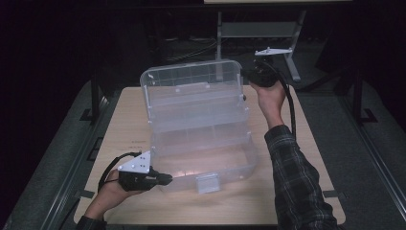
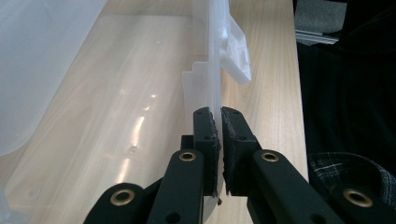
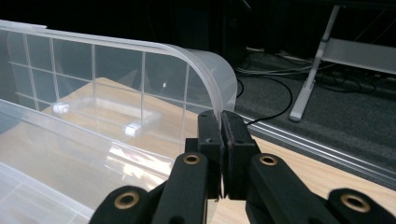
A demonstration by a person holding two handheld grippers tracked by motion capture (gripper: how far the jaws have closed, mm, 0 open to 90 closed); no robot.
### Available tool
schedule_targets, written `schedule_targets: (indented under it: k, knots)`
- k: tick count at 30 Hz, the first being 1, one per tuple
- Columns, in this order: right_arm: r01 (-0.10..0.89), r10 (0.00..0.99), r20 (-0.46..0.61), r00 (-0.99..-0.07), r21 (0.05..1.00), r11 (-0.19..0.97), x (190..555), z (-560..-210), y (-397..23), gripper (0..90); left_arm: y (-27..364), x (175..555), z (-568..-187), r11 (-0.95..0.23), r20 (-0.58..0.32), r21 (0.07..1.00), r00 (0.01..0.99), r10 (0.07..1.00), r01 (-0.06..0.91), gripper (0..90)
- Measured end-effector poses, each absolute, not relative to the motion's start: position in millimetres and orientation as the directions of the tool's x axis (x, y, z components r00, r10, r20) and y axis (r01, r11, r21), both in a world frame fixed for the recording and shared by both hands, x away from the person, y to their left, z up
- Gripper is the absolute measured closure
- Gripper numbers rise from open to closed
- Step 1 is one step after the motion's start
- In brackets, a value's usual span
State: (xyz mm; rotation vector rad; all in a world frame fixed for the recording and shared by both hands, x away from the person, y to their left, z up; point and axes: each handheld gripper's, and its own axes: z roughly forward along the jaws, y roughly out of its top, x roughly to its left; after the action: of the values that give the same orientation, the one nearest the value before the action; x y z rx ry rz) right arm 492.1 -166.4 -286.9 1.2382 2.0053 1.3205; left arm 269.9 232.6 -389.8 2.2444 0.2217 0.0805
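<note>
A clear plastic tiered box (image 1: 201, 143) stands open on the wooden table (image 1: 287, 201), its lid (image 1: 191, 76) raised at the back. My left gripper (image 1: 168, 179) is at the box's front left corner. In the left gripper view its jaws (image 2: 219, 116) are shut on the thin front wall (image 2: 212, 60), with the white latch (image 2: 236, 51) just beyond. My right gripper (image 1: 246, 76) is at the lid's upper right corner. In the right gripper view it (image 3: 220, 119) is shut on the lid's curved rim (image 3: 219, 88).
The latch (image 1: 208, 183) hangs at the front of the box, near the table's front edge. A metal stand (image 1: 289, 52) and cables (image 3: 271, 74) lie on the dark floor behind the table. A plaid sleeve (image 1: 297, 177) crosses the table's right side.
</note>
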Motion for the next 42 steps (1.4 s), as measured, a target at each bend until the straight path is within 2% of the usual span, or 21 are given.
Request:
schedule_targets:
  k: [12,42]
  knots:
    - [0.484,0.852,0.153,-0.500,0.865,0.129,515,-297,-164,89.1,233,271,-390,-0.616,-0.023,0.776,0.983,0.185,0.134,85.4]
    - [0.584,0.874,0.151,-0.462,0.793,0.172,560,-337,-150,90.0,235,271,-391,-0.613,-0.029,0.779,0.984,0.176,0.133,85.3]
